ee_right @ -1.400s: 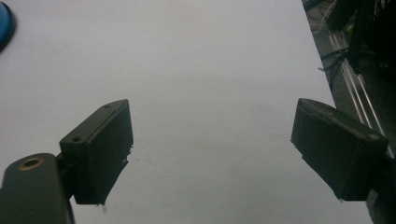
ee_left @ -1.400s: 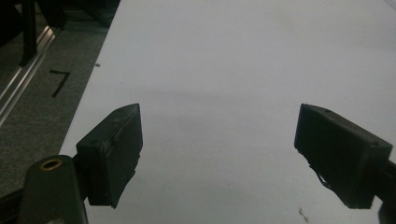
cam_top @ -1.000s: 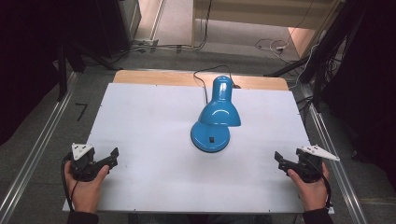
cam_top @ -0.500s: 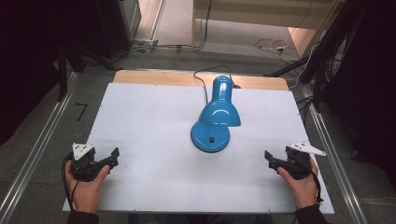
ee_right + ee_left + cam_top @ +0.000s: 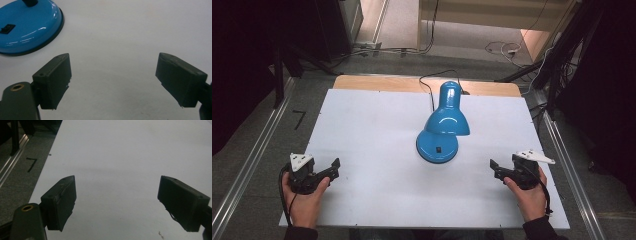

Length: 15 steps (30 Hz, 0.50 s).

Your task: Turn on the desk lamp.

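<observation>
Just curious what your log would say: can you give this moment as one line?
left gripper: open, empty | right gripper: open, empty, nearer lamp | blue desk lamp: upright, untouched | white table

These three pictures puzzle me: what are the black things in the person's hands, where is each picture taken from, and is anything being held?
A person sits at a white table, holding a hand-operated gripper in each hand. The high view looks down from above: the left gripper is at its left, the right gripper at its right. The other two pictures come from small cameras riding on each gripper, looking along its two black jaws. Both pairs of jaws stand wide apart with only bare table between them, so nothing is held. On the table stands a blue desk lamp with a black switch on its round base, which lies near the right gripper.
</observation>
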Tool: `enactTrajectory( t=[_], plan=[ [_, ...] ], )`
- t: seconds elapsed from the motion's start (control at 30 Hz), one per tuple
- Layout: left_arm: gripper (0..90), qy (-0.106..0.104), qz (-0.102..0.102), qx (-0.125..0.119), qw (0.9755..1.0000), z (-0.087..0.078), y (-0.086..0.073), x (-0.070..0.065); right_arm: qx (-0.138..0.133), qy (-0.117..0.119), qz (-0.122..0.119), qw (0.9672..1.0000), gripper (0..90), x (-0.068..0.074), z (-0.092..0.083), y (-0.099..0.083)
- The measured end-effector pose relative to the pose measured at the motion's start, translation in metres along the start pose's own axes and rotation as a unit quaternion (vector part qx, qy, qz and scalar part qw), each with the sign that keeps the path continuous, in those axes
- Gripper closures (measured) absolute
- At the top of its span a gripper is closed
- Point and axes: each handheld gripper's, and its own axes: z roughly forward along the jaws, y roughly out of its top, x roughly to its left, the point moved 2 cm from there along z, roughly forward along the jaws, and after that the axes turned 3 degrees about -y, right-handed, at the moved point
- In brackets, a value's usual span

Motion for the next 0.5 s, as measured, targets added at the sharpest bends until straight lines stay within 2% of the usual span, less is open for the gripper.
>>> enactTrajectory(
  t=[0.5],
  plan=[
    [16.1,0.0,0.001,0.0,1.0,0.0,0.0,0.0,-0.003,0.017,-0.013,0.9998,12.1,0.014,0.007,0.006]
  ],
)
